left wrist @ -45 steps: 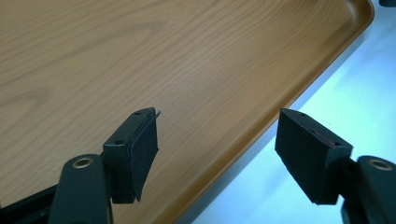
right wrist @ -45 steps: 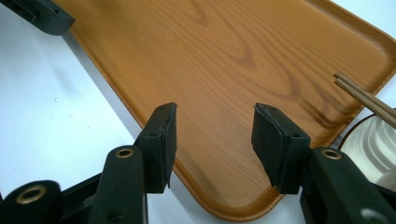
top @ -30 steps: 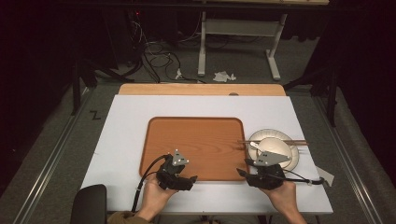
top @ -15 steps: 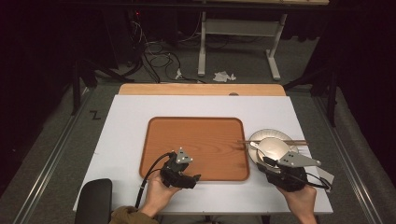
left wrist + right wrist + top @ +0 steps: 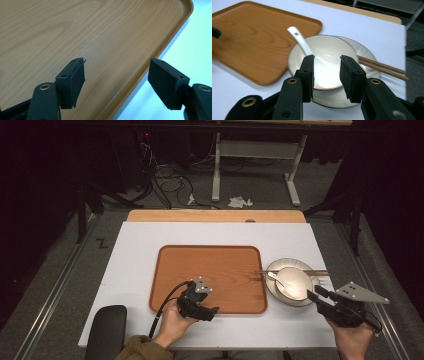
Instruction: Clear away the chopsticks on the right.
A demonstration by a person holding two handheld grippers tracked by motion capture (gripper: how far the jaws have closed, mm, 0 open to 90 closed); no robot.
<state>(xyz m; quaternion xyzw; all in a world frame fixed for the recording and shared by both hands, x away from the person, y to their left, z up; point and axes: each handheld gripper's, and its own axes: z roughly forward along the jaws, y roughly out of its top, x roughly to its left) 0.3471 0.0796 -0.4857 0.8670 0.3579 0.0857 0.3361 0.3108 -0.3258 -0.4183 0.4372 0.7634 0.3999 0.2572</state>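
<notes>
The white bowl [image 5: 292, 282] sat on a plate [image 5: 310, 295] just right of the wooden tray [image 5: 210, 270], a white spoon [image 5: 277, 281] lying in it and chopsticks [image 5: 300, 272] laid across the plate's far rim. The right gripper [image 5: 314, 296] hovered at the plate's near edge, its jaws partly apart and empty, pointing at the bowl. The left gripper [image 5: 212, 311] hung over the tray's near edge, jaws wide apart, holding nothing.

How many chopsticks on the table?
2: the chopsticks lie side by side across the far rim of the plate, right of the tray, behind the bowl and spoon.
</notes>
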